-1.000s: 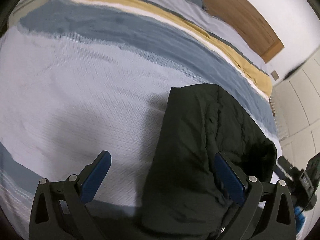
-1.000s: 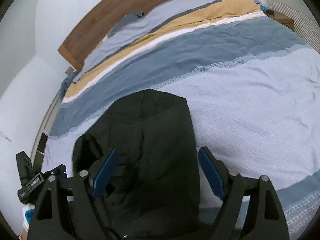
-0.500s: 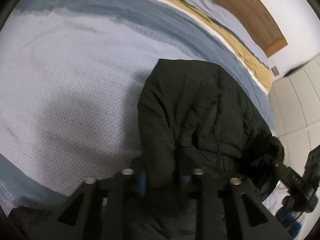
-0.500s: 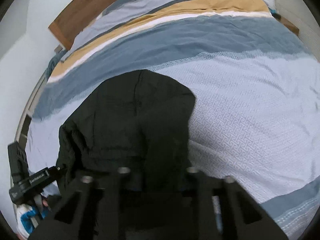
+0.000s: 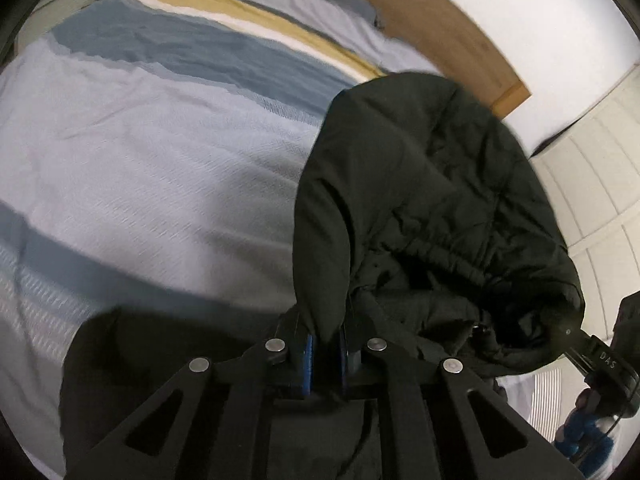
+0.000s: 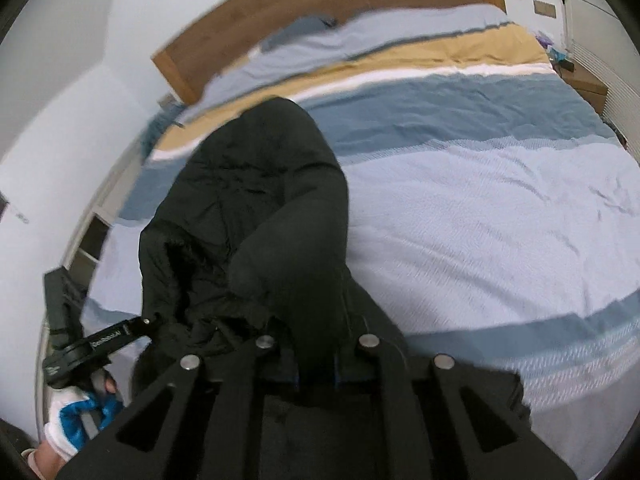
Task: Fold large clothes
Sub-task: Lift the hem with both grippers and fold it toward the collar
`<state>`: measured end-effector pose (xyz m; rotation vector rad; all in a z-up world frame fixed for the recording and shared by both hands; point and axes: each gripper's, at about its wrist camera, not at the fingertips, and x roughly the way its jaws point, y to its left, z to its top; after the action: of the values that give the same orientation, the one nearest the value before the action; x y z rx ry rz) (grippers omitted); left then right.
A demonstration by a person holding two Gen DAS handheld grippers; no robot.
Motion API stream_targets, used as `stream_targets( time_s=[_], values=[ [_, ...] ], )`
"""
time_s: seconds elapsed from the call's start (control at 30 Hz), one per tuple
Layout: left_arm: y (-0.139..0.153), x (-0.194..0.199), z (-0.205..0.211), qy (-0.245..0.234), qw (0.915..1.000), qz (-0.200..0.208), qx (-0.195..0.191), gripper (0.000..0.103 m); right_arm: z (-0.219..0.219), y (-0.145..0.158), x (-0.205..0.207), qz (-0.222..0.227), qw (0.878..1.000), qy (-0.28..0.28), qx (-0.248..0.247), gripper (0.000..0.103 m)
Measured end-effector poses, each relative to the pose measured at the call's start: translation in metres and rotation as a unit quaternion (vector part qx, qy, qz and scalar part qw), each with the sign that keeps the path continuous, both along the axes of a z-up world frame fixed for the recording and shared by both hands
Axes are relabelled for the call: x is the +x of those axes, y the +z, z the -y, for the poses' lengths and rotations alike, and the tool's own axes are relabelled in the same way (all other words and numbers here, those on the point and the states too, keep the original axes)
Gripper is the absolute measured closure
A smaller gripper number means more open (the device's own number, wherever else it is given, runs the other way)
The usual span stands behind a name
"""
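both tools (image 5: 325,354) (image 6: 316,364) on jacket (image 5: 420,200)

The bulky black padded jacket (image 5: 420,208) covers the fingertips of the left gripper (image 5: 326,354) and the right gripper (image 6: 316,372), and runs off both frames' lower edges. The striped blue, white and mustard bedspread (image 6: 480,208) is motion-blurred at lower right, and the brown wooden headboard (image 5: 440,28) is smeared.

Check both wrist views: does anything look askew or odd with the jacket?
Nothing damaged. The black padded jacket is bunched unevenly between the left gripper and right gripper, both clamped on it, lifted off the striped blue bedspread.
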<state>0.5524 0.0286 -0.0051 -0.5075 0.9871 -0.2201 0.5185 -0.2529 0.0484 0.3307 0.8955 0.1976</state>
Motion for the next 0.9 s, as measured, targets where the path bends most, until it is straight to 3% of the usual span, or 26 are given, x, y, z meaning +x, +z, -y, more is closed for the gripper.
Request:
stream_targets(
  time_s=[0.17, 0.3, 0.47, 0.57, 0.7, 0.77, 0.83, 0.9],
  values=[
    [-0.009, -0.050, -0.009, -0.011, 0.9998, 0.015, 0.003, 0.094, 0.007, -0.009, -0.064, 0.020, 0.999, -0.001, 0.035, 0.093],
    [-0.033, -0.084, -0.013, -0.016, 0.9998, 0.010, 0.001, 0.094, 0.020, -0.047, -0.105, 0.004, 0.999, -0.012, 0.050, 0.093],
    [-0.065, -0.111, -0.011, -0.017, 0.9997, -0.015, 0.013, 0.094, 0.025, -0.087, -0.130, -0.022, 0.998, -0.021, 0.048, 0.093],
    [-0.070, -0.116, -0.012, -0.015, 0.9995, -0.020, 0.018, 0.094, 0.025, -0.101, -0.138, -0.031, 0.999, -0.014, 0.038, 0.092],
    [-0.064, -0.125, -0.012, -0.018, 0.9986, -0.024, 0.044, 0.094, 0.025, -0.100, -0.146, -0.027, 0.999, -0.008, 0.027, 0.083],
    [-0.058, -0.134, -0.014, -0.024, 0.9979, -0.024, 0.056, 0.090, 0.022, -0.093, -0.150, -0.027, 1.000, 0.003, 0.002, 0.077],
    [-0.050, -0.146, -0.019, -0.027, 0.9976, -0.024, 0.059, 0.075, 0.021, -0.086, -0.155, -0.029, 0.999, 0.011, -0.024, 0.068],
    [-0.039, -0.164, -0.027, -0.030, 0.9968, -0.023, 0.071, 0.064, 0.022, -0.077, -0.168, -0.034, 0.998, 0.016, -0.041, 0.065]
  ],
)
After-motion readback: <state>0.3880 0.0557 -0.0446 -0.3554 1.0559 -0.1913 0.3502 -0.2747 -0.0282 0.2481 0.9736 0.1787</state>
